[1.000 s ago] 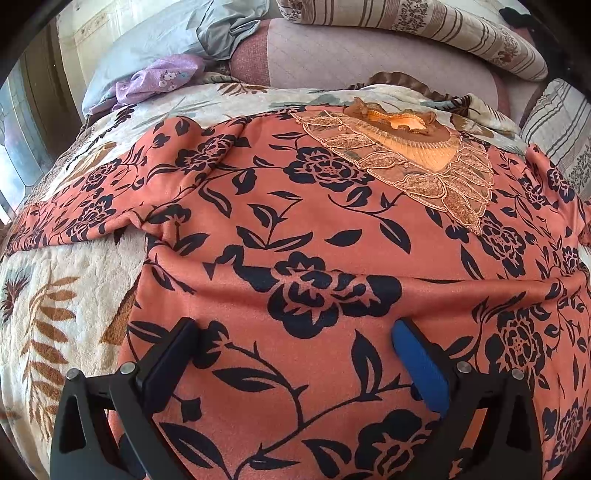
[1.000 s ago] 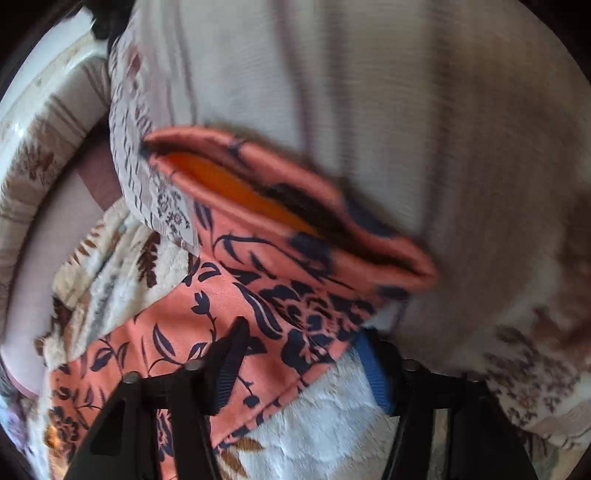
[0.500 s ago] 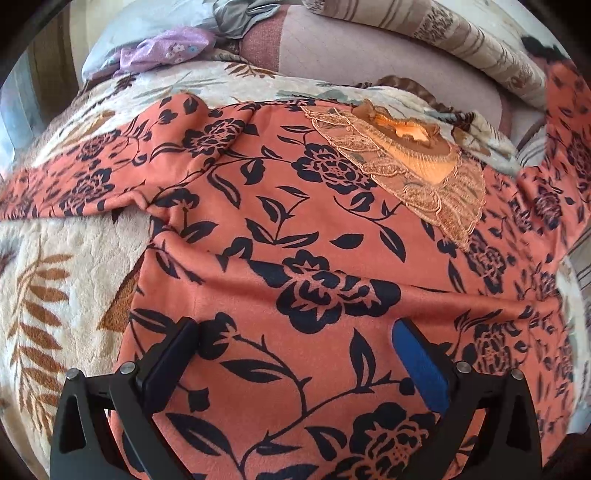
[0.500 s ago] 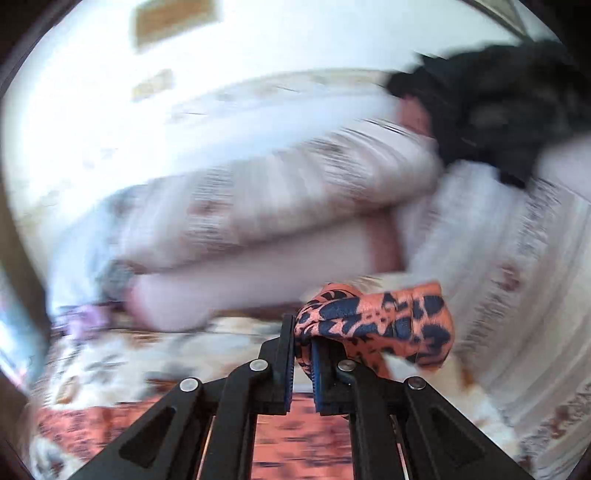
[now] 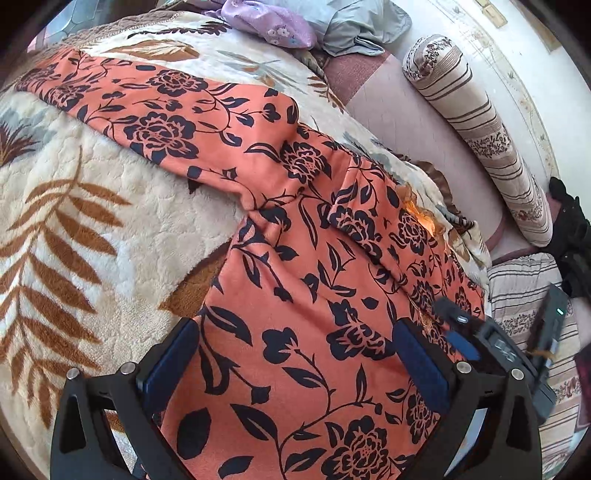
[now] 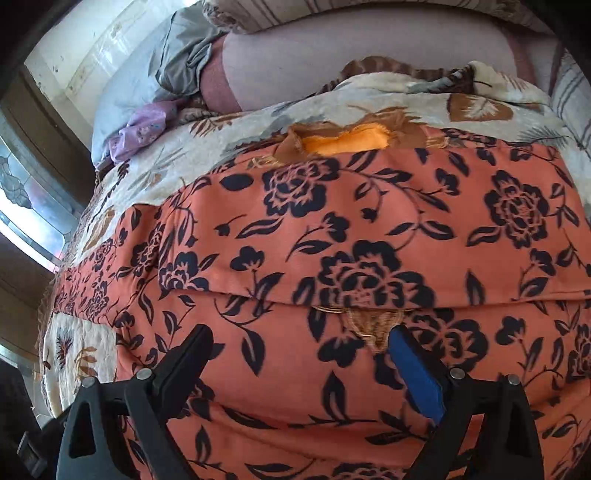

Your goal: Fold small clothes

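Note:
An orange top with black flowers (image 5: 303,280) lies spread on a cream leaf-print blanket (image 5: 92,229). Its right sleeve is folded across the chest (image 6: 369,229), covering most of the gold lace collar; the left sleeve (image 5: 147,107) still stretches out to the far left. My left gripper (image 5: 295,354) is open, low over the lower body of the top. My right gripper (image 6: 299,354) is open and empty just above the folded sleeve's edge. It also shows at the right in the left wrist view (image 5: 491,339).
A striped bolster pillow (image 5: 476,122) lies at the back right. Grey (image 5: 362,22) and purple (image 5: 269,26) clothes are piled at the bed's far end. A window (image 6: 26,206) is on the left. A striped cushion (image 5: 524,306) lies right of the top.
My right gripper carried the right sleeve over the chest, let it go and now stands open. The left gripper's view has swung to the left; it stays open.

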Motion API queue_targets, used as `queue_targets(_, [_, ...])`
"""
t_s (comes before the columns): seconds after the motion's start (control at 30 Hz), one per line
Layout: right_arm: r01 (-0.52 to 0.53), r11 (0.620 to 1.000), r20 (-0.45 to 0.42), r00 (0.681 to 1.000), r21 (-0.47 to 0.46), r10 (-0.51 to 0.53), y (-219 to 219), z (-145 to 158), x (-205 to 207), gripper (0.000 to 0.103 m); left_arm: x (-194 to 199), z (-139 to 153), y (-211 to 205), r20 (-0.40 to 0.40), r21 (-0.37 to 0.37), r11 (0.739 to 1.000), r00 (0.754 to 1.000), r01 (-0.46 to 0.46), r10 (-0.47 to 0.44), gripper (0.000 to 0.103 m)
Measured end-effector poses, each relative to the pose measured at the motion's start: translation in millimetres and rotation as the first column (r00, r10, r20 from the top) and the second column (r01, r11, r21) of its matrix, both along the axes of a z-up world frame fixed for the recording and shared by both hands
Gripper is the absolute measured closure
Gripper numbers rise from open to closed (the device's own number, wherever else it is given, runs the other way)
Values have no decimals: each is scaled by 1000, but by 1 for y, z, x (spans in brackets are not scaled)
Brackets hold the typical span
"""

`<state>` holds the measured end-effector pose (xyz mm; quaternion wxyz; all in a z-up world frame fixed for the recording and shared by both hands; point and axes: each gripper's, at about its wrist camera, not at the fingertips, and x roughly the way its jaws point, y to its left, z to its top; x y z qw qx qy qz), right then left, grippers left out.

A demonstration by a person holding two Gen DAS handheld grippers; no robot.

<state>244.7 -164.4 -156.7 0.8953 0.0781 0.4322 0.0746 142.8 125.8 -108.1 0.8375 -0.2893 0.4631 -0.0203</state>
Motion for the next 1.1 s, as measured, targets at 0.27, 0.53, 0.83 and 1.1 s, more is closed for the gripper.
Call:
queue_targets(0.27, [164,949,205,973,-269,-110,-88,-12,-49,5,-2,15,-15,110,78,997,993,22,-31,0])
queue_targets(0.53, [152,988,158,976,-20,-147,-129,-27,-46,0,43,42,-19,209,-76,993,975,88,-70,0])
queue_targets(0.83, [135,987,190,970,89,-150,-138,-31,-52,0,149,-11,-36,-46,11,998,997,67,-66,26])
queue_targets(1.1, [132,985,193,969,113,-152,-136,-33,-51,1,107,60,-48,142,213,976,987,42,-73,98])
